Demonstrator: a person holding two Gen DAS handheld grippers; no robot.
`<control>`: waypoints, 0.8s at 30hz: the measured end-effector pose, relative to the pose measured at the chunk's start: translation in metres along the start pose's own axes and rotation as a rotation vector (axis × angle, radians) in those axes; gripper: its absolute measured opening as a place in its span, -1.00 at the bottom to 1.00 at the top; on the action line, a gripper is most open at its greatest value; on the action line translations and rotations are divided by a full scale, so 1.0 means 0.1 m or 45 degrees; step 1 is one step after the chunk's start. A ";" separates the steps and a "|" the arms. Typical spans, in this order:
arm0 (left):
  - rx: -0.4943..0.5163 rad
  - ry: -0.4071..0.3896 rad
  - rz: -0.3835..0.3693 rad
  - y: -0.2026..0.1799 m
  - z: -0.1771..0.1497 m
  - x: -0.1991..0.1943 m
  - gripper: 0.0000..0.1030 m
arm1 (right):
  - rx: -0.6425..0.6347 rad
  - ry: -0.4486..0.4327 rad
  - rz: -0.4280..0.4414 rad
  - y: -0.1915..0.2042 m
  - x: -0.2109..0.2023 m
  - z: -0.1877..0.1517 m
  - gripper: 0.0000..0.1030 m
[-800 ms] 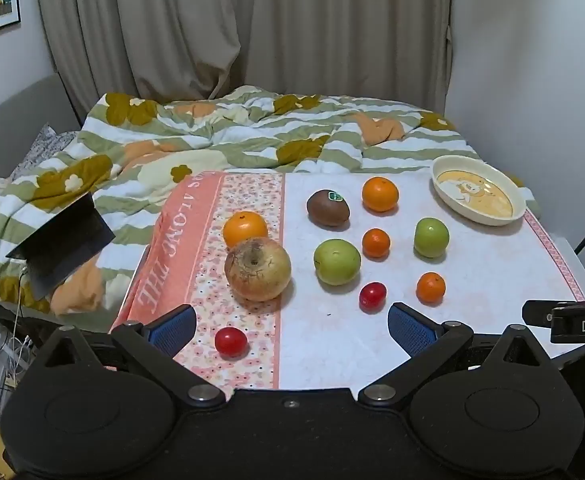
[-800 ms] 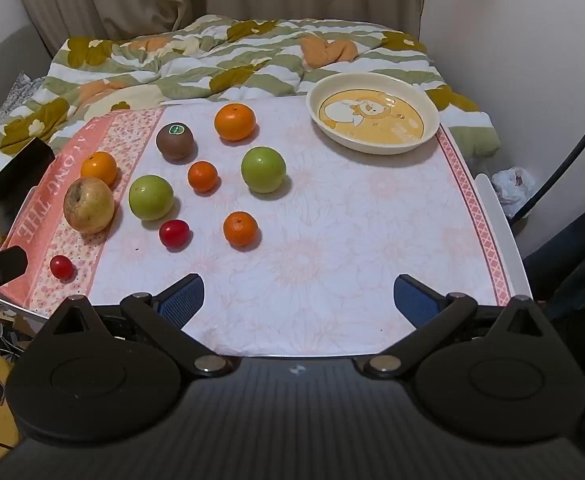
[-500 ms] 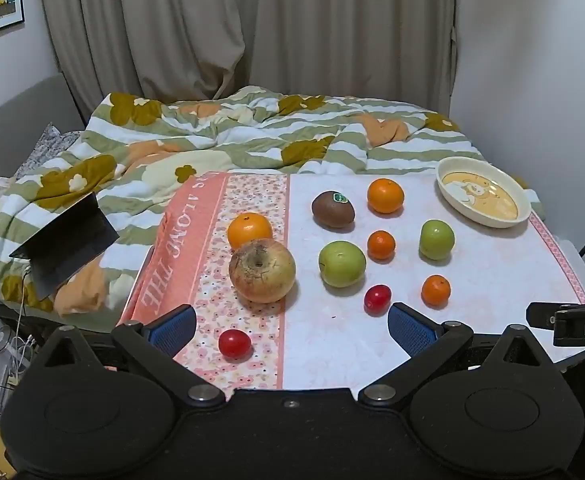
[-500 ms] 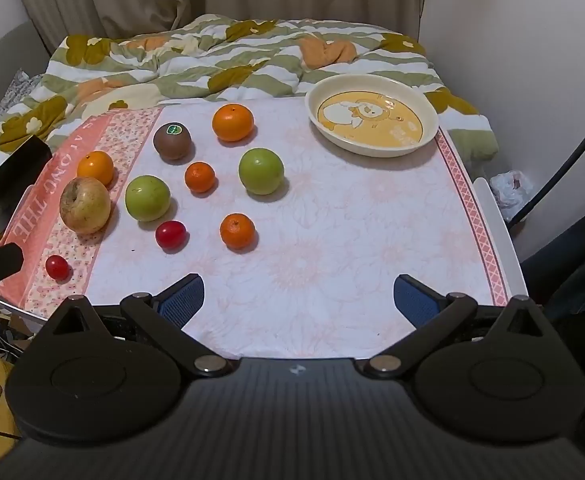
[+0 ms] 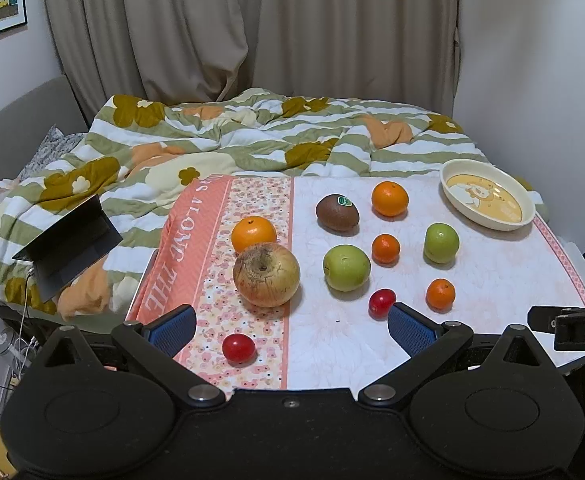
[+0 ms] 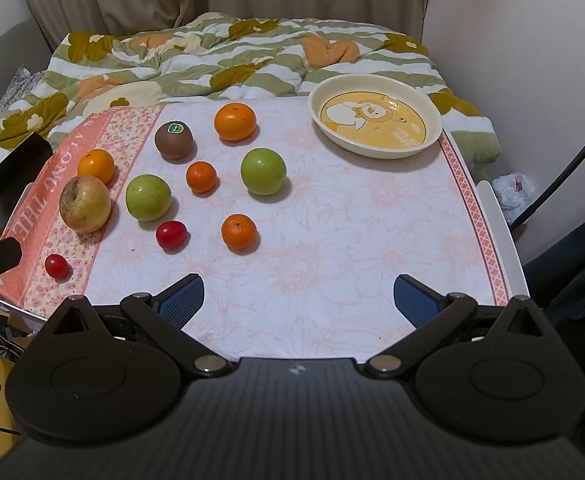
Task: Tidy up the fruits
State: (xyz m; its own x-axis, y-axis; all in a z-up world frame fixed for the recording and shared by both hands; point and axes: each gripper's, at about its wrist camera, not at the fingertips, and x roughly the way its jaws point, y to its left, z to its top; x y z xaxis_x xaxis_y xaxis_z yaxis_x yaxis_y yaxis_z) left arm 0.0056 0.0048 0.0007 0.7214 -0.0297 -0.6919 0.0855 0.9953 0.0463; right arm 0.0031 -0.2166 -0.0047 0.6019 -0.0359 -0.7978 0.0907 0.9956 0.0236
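Nearest each camera, the black body of its own gripper filled the lower part of the view and cut off the table's (image 6: 332, 280) near edge. The left gripper (image 5: 290, 326) had its blue-padded fingers (image 5: 172, 326) spread wide and bare, above the near edge; in its view the right finger pad hid part of one cherry tomato (image 5: 381, 302), and only a cropped black bar of the right gripper showed at the right border. The right gripper (image 6: 298, 300) likewise had its fingers (image 6: 182, 298) wide apart and bare over the cloth.

Compared with 0.8 s ago, the left camera had tilted up a little, so the fruit sat slightly lower in its frame; nothing on the table had shifted.

From near to far lay a second cherry tomato (image 5: 238, 347) on the floral strip, a small mandarin (image 6: 238, 231), a yellowish apple (image 5: 266, 274) touching an orange (image 5: 253, 233) behind it, a green apple (image 5: 346, 267), another small mandarin (image 6: 201, 176), a second green apple (image 6: 263, 171), a kiwi (image 6: 173, 140) with a green sticker, and a larger orange (image 6: 235, 121).

The cream bowl (image 6: 376, 150) stood at the far right corner with no fruit in it, only a printed cartoon on its bottom. Beyond the table lay the bed (image 5: 232, 140) under a striped quilt, against curtains.
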 end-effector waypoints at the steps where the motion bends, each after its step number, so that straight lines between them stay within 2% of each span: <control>1: -0.002 0.000 0.000 0.00 0.00 0.00 1.00 | 0.001 0.000 0.000 0.00 0.00 0.00 1.00; 24: -0.023 0.008 -0.008 0.05 0.03 -0.01 1.00 | -0.013 -0.005 -0.004 0.04 -0.04 0.01 1.00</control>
State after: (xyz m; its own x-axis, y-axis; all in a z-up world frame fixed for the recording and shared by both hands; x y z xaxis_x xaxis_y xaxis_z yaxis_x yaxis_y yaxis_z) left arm 0.0078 0.0100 0.0039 0.7165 -0.0354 -0.6967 0.0777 0.9965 0.0292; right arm 0.0016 -0.2125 -0.0013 0.6046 -0.0395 -0.7955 0.0844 0.9963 0.0146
